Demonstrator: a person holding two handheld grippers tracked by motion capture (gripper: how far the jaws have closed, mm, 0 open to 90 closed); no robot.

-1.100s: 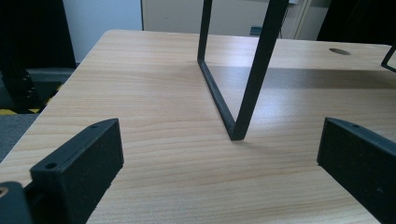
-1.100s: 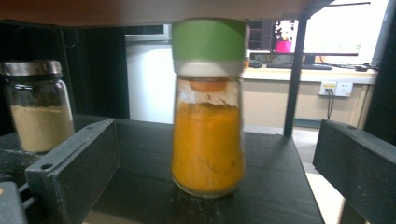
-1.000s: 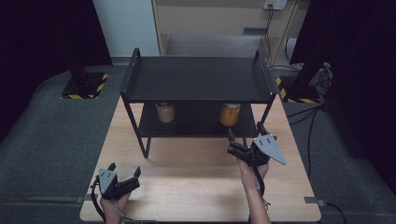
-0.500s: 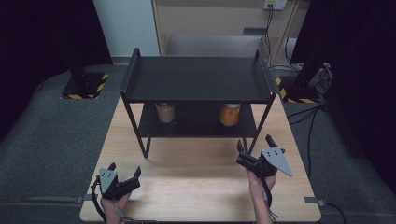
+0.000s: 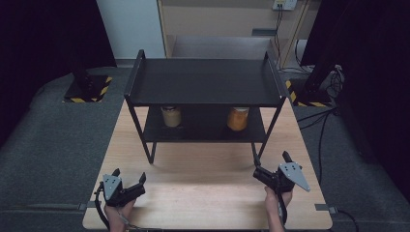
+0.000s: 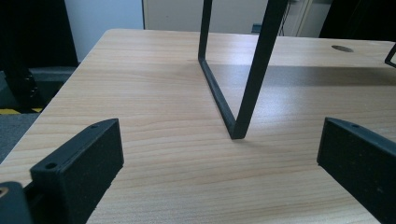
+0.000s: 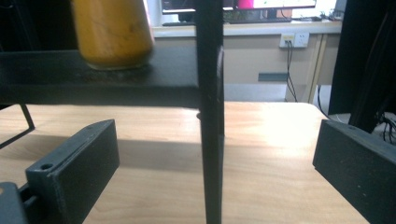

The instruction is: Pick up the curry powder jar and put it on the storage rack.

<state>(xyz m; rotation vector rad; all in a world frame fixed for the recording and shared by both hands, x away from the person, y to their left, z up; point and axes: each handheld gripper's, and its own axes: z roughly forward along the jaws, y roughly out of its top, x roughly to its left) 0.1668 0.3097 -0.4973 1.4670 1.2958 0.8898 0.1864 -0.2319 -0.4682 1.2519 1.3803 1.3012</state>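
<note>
The two-tier black rack (image 5: 205, 82) stands on the wooden table (image 5: 208, 193). Two jars sit on its lower shelf: a pale jar (image 5: 171, 116) toward the left and an orange jar (image 5: 238, 118) toward the right. Both are well back under the top shelf.

The right gripper (image 5: 270, 166) rests near the table's front right edge, just beside the rack's front right leg (image 5: 255, 157). Its jaws stand wide apart and hold nothing. In the right gripper view that leg (image 7: 210, 140) rises between the jaws, with the orange jar (image 7: 112, 32) up and to the left on the shelf. The left gripper (image 5: 129, 176) sits near the front left corner, jaws also wide apart and empty. The left gripper view looks at the rack's left leg frame (image 6: 233, 112), which is well apart from the jaws.

Hazards, as judged from this position:

- Leg strike. A straight advance of the right gripper meets the leg, not the jar. A knock there may shift the rack and rock both jars.
- Shelf clearance. The gap between the tiers looks low (the jars take up much of it). A gripper entering high may catch the top shelf edge.
- Toppling. A jaw tip touching the orange jar off-centre may tip it or push it off the back of the shelf.
- Cable snag. The trailing cable may drag on the table edge.
</note>
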